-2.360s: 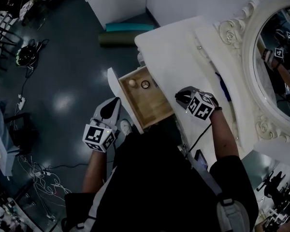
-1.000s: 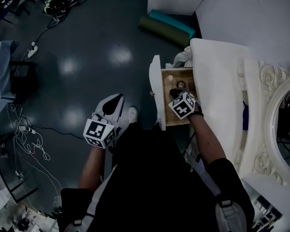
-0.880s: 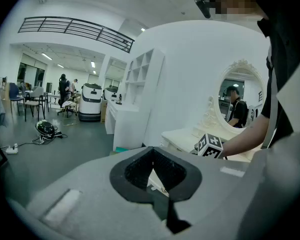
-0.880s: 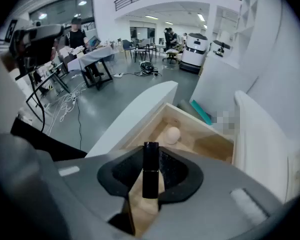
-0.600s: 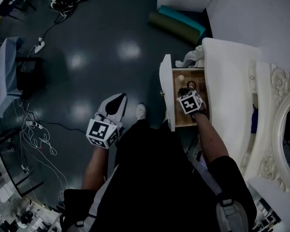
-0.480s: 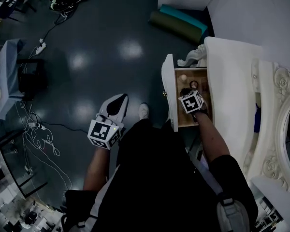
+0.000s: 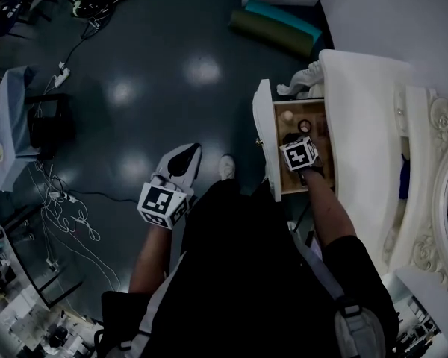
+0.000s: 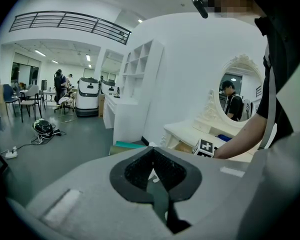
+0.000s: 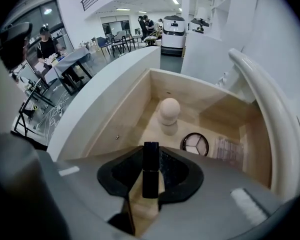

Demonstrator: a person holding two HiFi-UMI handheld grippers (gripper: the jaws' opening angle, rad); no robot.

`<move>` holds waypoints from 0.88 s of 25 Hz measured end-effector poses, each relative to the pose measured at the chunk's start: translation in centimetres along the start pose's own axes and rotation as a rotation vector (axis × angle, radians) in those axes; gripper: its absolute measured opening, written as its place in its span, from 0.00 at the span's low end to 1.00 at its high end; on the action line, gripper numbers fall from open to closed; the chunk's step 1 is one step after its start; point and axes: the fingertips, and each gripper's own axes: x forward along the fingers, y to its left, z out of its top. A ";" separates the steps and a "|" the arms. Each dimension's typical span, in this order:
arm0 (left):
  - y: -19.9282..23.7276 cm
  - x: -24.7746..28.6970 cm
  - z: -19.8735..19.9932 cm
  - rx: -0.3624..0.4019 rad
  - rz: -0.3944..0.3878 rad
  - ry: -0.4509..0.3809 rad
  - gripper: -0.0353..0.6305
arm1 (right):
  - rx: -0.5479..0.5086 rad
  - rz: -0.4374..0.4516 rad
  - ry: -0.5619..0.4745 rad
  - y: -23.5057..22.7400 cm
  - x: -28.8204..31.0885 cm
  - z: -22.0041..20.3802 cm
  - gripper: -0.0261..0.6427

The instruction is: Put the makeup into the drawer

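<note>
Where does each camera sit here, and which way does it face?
Head view: on the person's head, steeply down at the open drawer; torso, both arms, left gripper, right gripper show.
Left gripper view: on the left gripper, level toward the mirror; shut jaws, right forearm show.
Right gripper view: on the right gripper, down into the drawer; jaws clamp a black lipstick.
Shared: head and right gripper views show the round compact.

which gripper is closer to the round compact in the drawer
Right. The right gripper is over the drawer near the round compact, gripping a dark tube; the left gripper is out over the floor.
</note>
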 end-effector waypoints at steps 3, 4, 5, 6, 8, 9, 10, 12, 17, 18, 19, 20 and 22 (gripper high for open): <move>0.2 0.2 -0.2 0.001 -0.002 0.006 0.06 | 0.012 -0.002 0.009 -0.3 0.4 -0.4 0.18; 0.3 0.2 -0.2 0.002 -0.004 0.007 0.06 | 0.017 -0.003 0.009 -0.5 0.5 -0.5 0.18; 0.4 0.2 -0.2 0.003 -0.005 0.007 0.06 | 0.022 -0.006 0.008 -0.6 0.6 -0.5 0.18; 0.5 0.2 -0.2 0.004 -0.006 0.008 0.06 | 0.027 -0.008 0.007 -0.7 0.6 -0.5 0.18; 0.7 0.2 -0.2 0.007 -0.006 0.013 0.06 | 0.036 -0.007 0.005 -0.7 0.6 -0.5 0.18; 0.9 0.2 -0.1 0.008 -0.005 0.017 0.06 | 0.039 -0.006 0.005 -0.7 0.7 -0.4 0.18; 1.0 0.2 -0.1 0.010 -0.003 0.023 0.06 | 0.041 -0.006 0.006 -0.6 0.8 -0.5 0.18; 1.1 0.2 -0.1 0.019 -0.003 0.029 0.06 | 0.045 -0.007 0.010 -0.6 0.9 -0.7 0.18; 1.4 0.3 0.1 0.026 -0.007 0.018 0.06 | 0.055 -0.014 0.012 -0.9 1.4 -0.9 0.18; 1.3 0.4 0.1 0.024 -0.005 0.023 0.06 | 0.059 -0.016 0.011 -1.1 1.5 -0.9 0.18; 1.3 0.4 0.1 0.024 -0.005 0.028 0.06 | 0.062 -0.019 0.012 -1.2 1.6 -1.0 0.18; 1.2 0.5 0.0 0.028 -0.008 0.029 0.06 | 0.064 -0.021 0.013 -1.3 1.6 -1.0 0.18; 1.2 0.4 0.0 0.031 -0.008 0.028 0.06 | 0.065 -0.022 0.014 -1.5 1.8 -1.1 0.18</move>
